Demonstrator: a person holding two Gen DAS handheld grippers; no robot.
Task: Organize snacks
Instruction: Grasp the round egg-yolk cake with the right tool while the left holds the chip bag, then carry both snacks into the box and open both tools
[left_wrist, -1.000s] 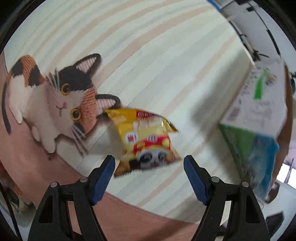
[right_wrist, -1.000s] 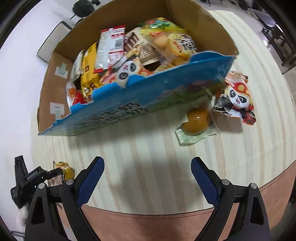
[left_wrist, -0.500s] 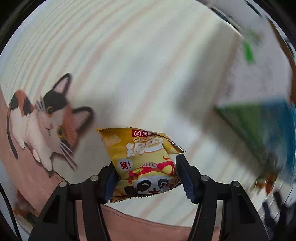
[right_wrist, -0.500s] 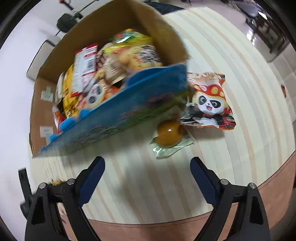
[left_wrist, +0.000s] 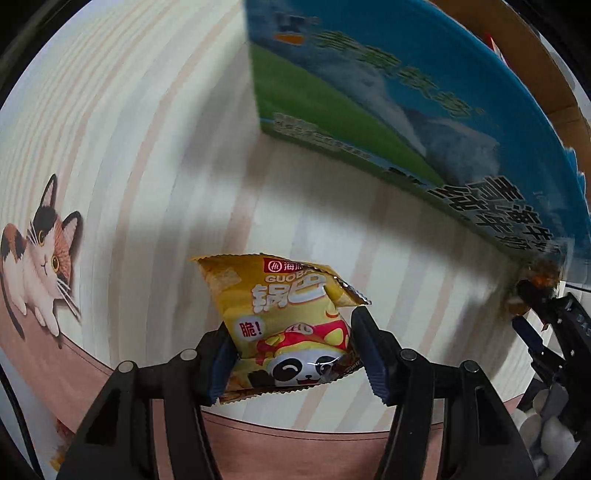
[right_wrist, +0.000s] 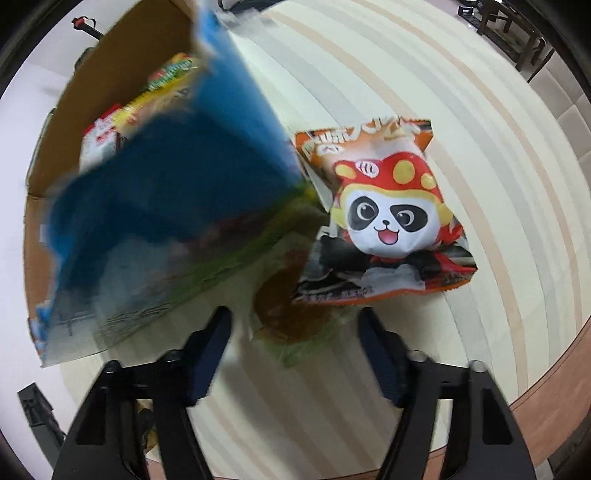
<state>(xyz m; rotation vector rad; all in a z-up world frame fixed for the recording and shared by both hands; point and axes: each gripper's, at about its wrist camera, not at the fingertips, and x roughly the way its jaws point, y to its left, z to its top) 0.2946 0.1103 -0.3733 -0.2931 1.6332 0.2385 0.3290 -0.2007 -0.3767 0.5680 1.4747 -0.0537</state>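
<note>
At the far left of the left wrist view a calico cat print (left_wrist: 35, 258) is seen on the striped tablecloth (left_wrist: 129, 147), near its brown border. Toward the middle, the left gripper (left_wrist: 291, 354) is pinched on a yellow panda snack bag (left_wrist: 284, 317), both blue pads pressed against the bag's lower sides, with the bag's top sticking out forward over the cloth. Further right, the blue and green printed side of a cardboard box (left_wrist: 388, 92) is seen, and beyond its lower corner, at the right edge, part of the right gripper is visible. In the right wrist view, the same box (right_wrist: 166, 192) is found on the left, blurred, with assorted snack packets (right_wrist: 147, 103) lying inside it. In the middle, the right gripper (right_wrist: 295, 347) is held spread, and a blurred brown snack in a clear wrapper (right_wrist: 291, 314) lies on the cloth between its fingertips; contact cannot be judged. To the right, an orange panda snack bag (right_wrist: 384, 210) lies flat beside the box, overlapping the brown snack's far side.
</note>
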